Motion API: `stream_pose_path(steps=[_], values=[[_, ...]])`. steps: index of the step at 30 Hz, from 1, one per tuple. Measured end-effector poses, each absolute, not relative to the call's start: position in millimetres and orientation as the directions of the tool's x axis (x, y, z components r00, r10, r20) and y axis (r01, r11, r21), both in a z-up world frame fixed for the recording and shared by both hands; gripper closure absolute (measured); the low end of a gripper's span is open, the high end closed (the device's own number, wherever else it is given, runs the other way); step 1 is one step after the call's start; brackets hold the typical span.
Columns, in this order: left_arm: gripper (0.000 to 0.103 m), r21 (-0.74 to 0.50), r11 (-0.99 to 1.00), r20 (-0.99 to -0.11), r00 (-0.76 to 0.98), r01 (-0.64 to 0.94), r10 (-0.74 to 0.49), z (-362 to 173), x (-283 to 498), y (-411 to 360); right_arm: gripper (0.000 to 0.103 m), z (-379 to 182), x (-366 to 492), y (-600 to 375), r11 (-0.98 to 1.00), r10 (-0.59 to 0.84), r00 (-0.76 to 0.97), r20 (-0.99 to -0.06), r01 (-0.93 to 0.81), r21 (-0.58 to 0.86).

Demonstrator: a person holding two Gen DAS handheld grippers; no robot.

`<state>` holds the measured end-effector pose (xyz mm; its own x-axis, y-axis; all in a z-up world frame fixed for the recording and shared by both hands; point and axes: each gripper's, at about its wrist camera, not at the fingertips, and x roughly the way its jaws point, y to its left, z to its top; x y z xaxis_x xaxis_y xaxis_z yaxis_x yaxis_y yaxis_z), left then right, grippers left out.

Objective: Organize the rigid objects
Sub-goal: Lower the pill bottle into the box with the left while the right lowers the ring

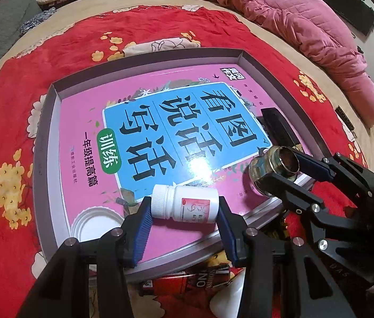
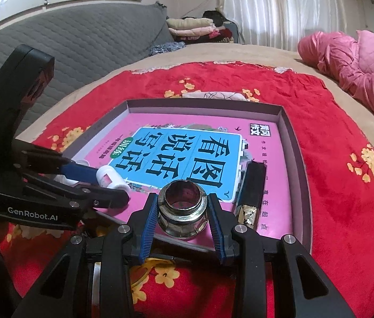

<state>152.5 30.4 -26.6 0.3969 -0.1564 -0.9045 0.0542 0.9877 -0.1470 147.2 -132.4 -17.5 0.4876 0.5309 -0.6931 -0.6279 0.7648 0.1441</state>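
A white pill bottle [image 1: 195, 208] lies on its side between the blue pads of my left gripper [image 1: 184, 204], which is shut on it cap to base, just above a pink book [image 1: 86, 137]. The book lies in a shallow grey tray [image 1: 51, 122]. My right gripper [image 2: 183, 202] is shut on an open glass jar [image 2: 183, 214], upright over the tray's near edge. The left wrist view has that jar [image 1: 266, 165] and the right gripper [image 1: 277, 168] at the right. In the right wrist view the left gripper [image 2: 111, 182] and bottle [image 2: 112, 179] are at the left.
A black box with a gold end [image 2: 252, 193] lies on the book by the tray's right wall. A white lid [image 1: 95, 225] rests in the tray's near left corner. A red can [image 1: 187, 283] lies on the red floral blanket [image 2: 346, 185] below the tray. A pink quilt [image 2: 359, 66] is heaped at the back right.
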Motion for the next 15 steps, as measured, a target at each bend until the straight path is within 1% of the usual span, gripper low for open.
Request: stream_pose_path(steps=[15], values=[[0.056,-0.172,0.985,-0.898,0.408,0.027,-0.168,-25.7,148.5,34.7,0.065,-15.5,150.4,-143.2,0.801,0.49,0.517,-0.702,-0.586,0.127]])
